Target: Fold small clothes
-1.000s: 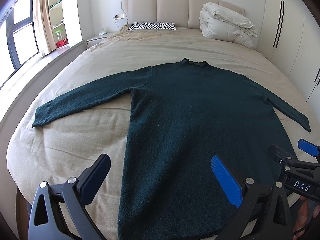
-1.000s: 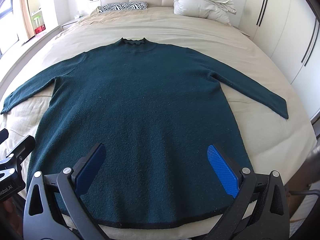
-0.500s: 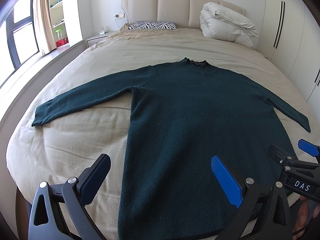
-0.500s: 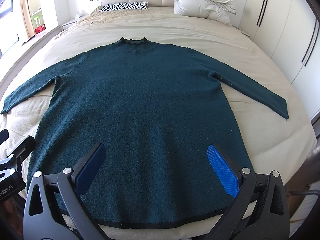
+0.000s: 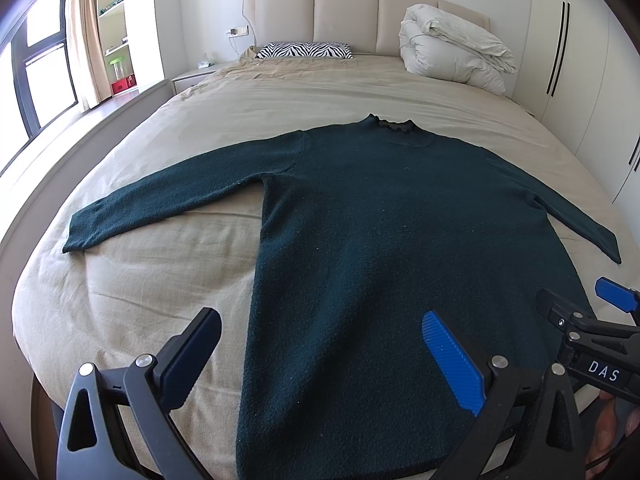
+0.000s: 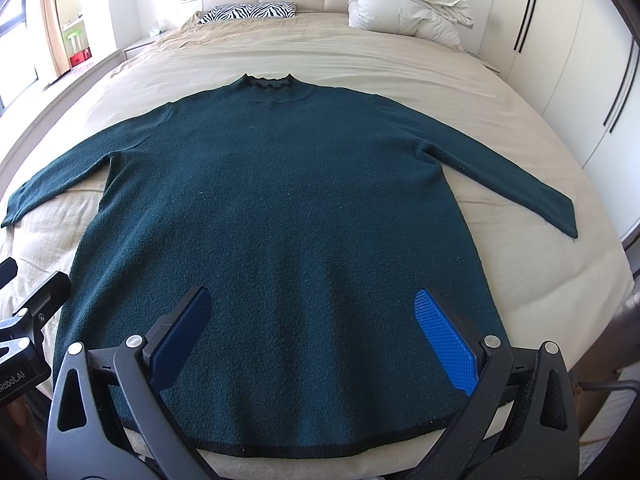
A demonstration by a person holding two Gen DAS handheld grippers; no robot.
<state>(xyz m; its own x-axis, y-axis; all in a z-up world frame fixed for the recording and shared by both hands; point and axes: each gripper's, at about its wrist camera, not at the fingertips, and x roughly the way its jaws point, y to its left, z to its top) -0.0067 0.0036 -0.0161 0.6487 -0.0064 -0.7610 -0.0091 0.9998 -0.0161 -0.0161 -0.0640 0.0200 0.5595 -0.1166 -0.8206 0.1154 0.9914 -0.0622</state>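
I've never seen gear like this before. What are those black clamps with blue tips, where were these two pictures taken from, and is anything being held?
Each clamp is a hand-held gripper a person carries, with a camera looking along its fingers. One picture comes from the left hand-held gripper, the other from the right hand-held gripper. Both are open and hold nothing. On the bed a dark green sweater lies flat, sleeves spread, not yet folded. A zebra pillow and a white duvet sit by the headboard.
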